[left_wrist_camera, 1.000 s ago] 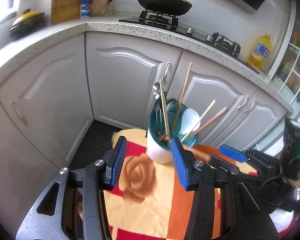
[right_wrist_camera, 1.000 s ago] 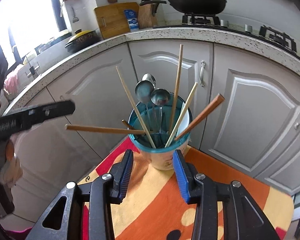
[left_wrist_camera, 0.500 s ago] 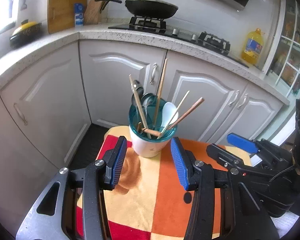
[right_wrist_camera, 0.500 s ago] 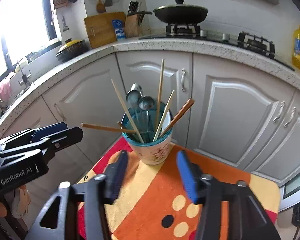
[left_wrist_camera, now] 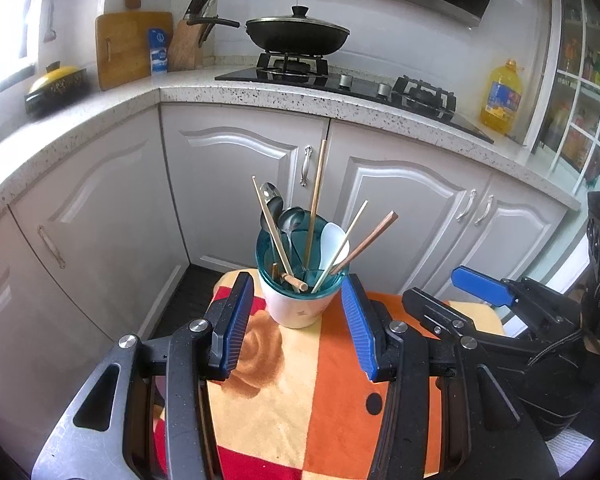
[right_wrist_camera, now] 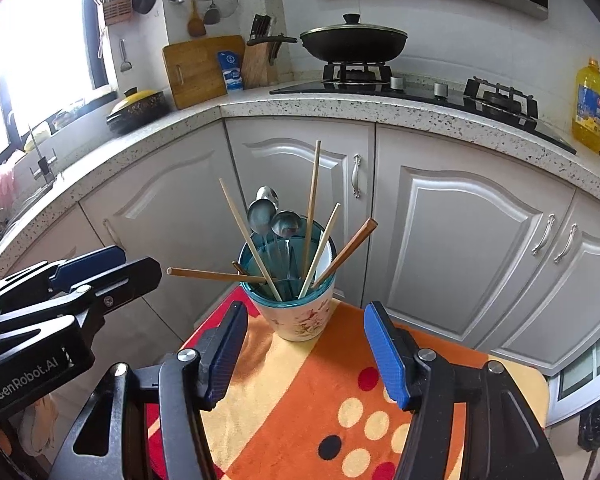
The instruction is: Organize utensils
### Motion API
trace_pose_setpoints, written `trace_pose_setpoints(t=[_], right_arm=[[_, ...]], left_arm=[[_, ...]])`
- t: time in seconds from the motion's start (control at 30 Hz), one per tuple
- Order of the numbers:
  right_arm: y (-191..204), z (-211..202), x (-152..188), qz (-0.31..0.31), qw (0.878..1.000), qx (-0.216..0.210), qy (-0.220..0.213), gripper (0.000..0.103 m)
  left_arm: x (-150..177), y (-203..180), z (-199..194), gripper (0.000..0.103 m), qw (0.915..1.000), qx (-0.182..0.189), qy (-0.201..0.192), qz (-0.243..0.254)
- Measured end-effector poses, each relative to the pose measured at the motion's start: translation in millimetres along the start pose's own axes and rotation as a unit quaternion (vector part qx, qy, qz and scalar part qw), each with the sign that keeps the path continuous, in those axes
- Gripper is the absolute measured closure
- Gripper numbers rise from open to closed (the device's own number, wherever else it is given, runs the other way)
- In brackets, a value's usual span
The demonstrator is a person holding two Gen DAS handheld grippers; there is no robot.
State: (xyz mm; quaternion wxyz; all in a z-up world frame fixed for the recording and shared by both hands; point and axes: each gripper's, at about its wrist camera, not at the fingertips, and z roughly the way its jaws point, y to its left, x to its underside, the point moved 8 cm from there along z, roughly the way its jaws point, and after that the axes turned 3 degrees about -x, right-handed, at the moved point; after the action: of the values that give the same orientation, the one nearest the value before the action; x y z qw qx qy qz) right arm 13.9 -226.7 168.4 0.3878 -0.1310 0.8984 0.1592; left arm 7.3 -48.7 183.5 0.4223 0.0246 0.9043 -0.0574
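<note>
1. Kitchen corner: a speckled counter (right_wrist_camera: 340, 110) over white cabinet doors; a lidded black pan (right_wrist_camera: 353, 42) sits on the gas stove behind the cup, and a yellow oil bottle (right_wrist_camera: 591, 106) stands on the counter far to the cup's right.
2. Patterned orange cloth (right_wrist_camera: 300, 392): covers the small surface under the cup.
3. Cup (right_wrist_camera: 296, 316): white with a teal inner liner, upright at the cloth's far edge.
4. Contents of the cup: chopsticks (right_wrist_camera: 311, 208) fanned outward, metal spoons (right_wrist_camera: 272, 216) with bowls up, and a white spoon (left_wrist_camera: 332, 240); one brown chopstick (right_wrist_camera: 216, 276) lies nearly level across the rim, pointing away from the cup's left side.
5. Left gripper (left_wrist_camera: 298, 320): jaws apart, nothing between them, short of the cup.
6. Right gripper (right_wrist_camera: 304, 344): jaws have just been opening, wide apart and empty, near side of the cup.
</note>
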Motion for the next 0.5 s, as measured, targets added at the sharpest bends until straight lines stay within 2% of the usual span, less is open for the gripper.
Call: trace_pose_setpoints(t=[0.5], right_arm=[[0.4,2.7,-1.1,-0.001,1.000,-0.001,0.005,0.044]], left_arm=[[1.4,1.7,2.0,0.058,0.9998,-0.016,0.005,0.007]])
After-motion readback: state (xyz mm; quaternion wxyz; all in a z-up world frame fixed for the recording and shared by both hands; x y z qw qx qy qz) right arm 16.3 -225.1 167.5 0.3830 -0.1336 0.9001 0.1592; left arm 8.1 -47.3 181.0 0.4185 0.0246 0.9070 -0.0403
